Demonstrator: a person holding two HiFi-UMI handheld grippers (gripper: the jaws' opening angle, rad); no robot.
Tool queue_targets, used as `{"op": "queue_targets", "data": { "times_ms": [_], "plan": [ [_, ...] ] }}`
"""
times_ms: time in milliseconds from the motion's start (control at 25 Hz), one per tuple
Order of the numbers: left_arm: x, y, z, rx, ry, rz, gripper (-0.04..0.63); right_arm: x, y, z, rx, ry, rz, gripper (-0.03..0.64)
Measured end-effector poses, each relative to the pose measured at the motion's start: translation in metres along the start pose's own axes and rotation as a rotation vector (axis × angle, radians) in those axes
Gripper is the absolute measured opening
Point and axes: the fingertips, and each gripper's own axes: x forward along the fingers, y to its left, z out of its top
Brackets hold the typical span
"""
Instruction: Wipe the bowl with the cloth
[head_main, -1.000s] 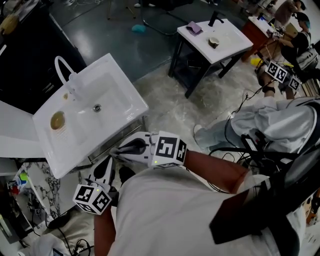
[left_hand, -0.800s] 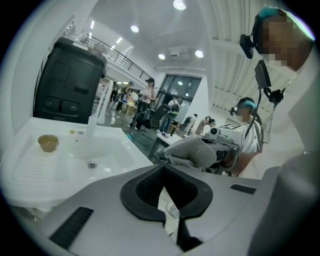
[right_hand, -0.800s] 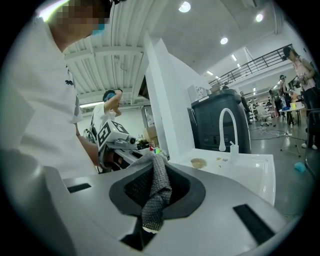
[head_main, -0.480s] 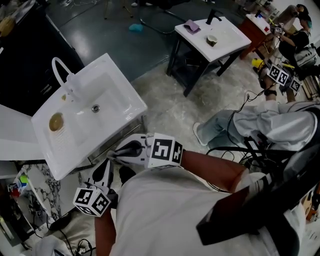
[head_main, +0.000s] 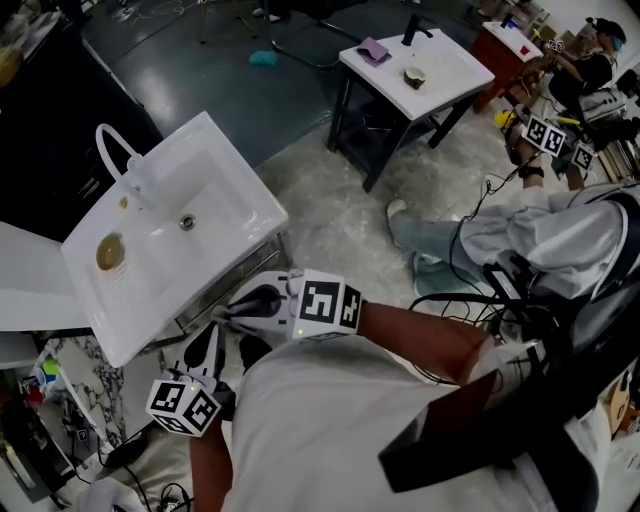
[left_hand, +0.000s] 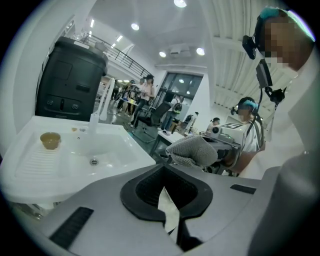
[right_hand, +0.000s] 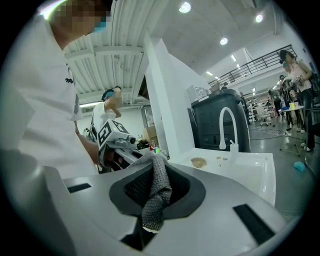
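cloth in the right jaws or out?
In. Right gripper is shut on the grey cloth, which hangs bunched between its jaws.

A dark, glossy floor (head_main: 210, 60) meets a pale, scuffed sheet (head_main: 330, 215) under a white sink worktop (head_main: 240, 175) with an arched tap (head_main: 140, 178). Well apart stands a second white worktop (head_main: 455, 75) on a black frame. A black cabinet (left_hand: 72, 80) rises behind the sink. Round lamps (left_hand: 181, 3) shine in the white ribbed ceiling (left_hand: 235, 60). Cables (head_main: 487, 200) trail across the sheet.
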Motion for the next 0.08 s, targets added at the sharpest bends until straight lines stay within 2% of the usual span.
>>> {"op": "queue_targets", "data": {
  "times_ms": [80],
  "plan": [
    [-0.0003, -0.0016, -0.0001, -0.003, 0.004, -0.002, 0.011, -0.0013, 0.0016, -0.001, 0.002, 0.003, -0.003, 0.037]
  ]
}}
